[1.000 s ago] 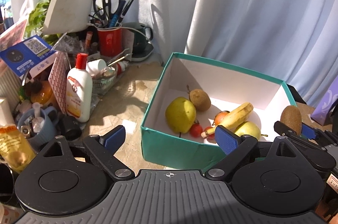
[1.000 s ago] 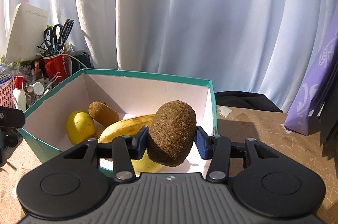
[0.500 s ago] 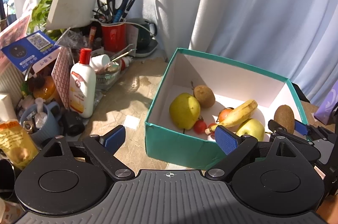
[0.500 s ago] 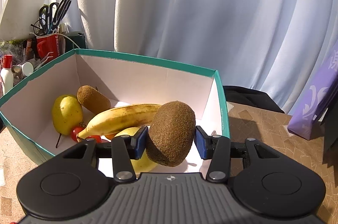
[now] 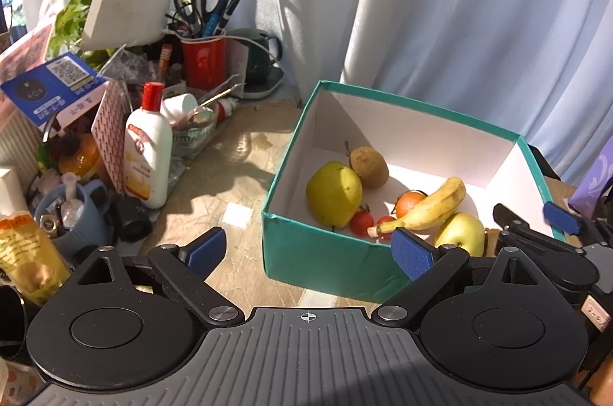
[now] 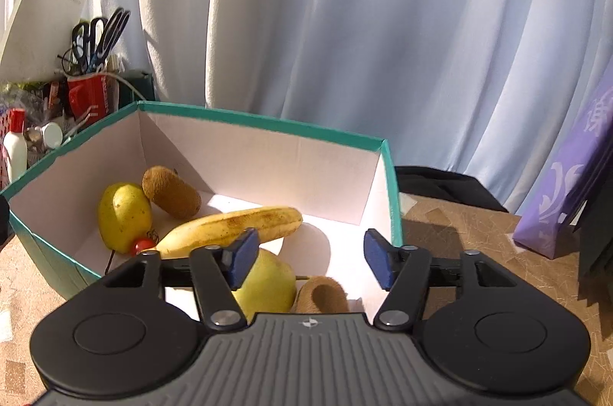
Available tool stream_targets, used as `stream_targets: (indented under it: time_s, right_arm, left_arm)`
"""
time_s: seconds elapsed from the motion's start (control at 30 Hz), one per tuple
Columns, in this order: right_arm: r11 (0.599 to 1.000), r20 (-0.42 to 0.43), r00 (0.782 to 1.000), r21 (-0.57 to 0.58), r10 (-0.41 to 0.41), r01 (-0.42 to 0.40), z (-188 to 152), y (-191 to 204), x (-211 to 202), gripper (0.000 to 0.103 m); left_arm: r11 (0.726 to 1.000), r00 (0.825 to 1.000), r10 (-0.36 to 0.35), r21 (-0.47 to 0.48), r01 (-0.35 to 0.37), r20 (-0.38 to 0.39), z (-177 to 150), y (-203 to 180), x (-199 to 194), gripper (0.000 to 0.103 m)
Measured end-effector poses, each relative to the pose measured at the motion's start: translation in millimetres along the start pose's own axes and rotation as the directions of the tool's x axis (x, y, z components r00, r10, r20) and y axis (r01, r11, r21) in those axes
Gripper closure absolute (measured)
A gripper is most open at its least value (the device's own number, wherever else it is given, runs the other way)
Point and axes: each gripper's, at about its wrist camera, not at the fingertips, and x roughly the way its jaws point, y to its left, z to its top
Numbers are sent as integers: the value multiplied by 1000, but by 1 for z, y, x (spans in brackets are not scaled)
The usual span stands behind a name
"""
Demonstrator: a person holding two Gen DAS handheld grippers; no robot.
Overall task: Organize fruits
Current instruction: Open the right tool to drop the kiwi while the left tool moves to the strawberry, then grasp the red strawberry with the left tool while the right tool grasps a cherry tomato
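A teal box (image 6: 268, 124) with white inside walls holds a banana (image 6: 230, 227), a yellow pear (image 6: 122, 214), a green apple (image 6: 268, 285), cherry tomatoes (image 6: 143, 245) and a kiwi (image 6: 170, 191) at the back. A second kiwi (image 6: 322, 296) lies on the box floor beside the apple, just below my right gripper (image 6: 310, 258). Its jaws are opening and nothing is between the blue pads. My left gripper (image 5: 306, 247) hangs open in front of the box (image 5: 421, 101), near its left front corner, holding nothing. An orange fruit (image 5: 409, 203) shows behind the banana (image 5: 429, 206).
Left of the box stands clutter: a red cup with scissors (image 5: 203, 61), a white lotion bottle (image 5: 147, 153), a blue mug (image 5: 72, 214). A purple bag (image 6: 567, 183) stands at the right, a black object (image 6: 440, 183) behind the box. White curtains close off the back.
My right gripper held the kiwi over the box's right end; its jaws have now spread and the kiwi has dropped onto the box floor beside the apple. The left gripper stayed put.
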Motion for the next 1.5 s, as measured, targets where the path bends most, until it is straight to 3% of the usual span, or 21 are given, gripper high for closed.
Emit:
stream_targets:
  time_s: [0.23, 0.37, 0.53, 0.8, 0.83, 1.0, 1.5]
  right_arm:
    - [991, 137, 991, 130, -1, -17, -8, -21, -78, 22]
    - [986, 127, 992, 165, -3, -18, -30, -24, -117, 20]
    - [974, 55, 998, 225, -26, 13, -59, -26, -143, 20]
    - [973, -18, 999, 226, -34, 37, -81, -13, -154, 20]
    - [973, -27, 999, 226, -32, 37, -83, -12, -155, 20]
    - [976, -46, 999, 217, -28, 37, -88, -6, -158, 20]
    - [974, -53, 998, 221, -46, 56, -87, -7, -160, 20]
  left_arm:
    - [999, 999, -31, 29, 30, 24, -28, 11, -4, 5]
    - [994, 998, -67, 90, 67, -6, -63, 13, -1, 5]
    - [977, 993, -99, 186, 108, -59, -106, 9, -3, 5]
    - [957, 987, -141, 244, 154, -70, -130, 0, -2, 9]
    - [958, 987, -135, 243, 152, -85, -132, 0, 1, 13]
    - [965, 986, -105, 227, 131, -126, -136, 1, 13, 17]
    - [968, 983, -108, 211, 137, -146, -135, -2, 21, 32]
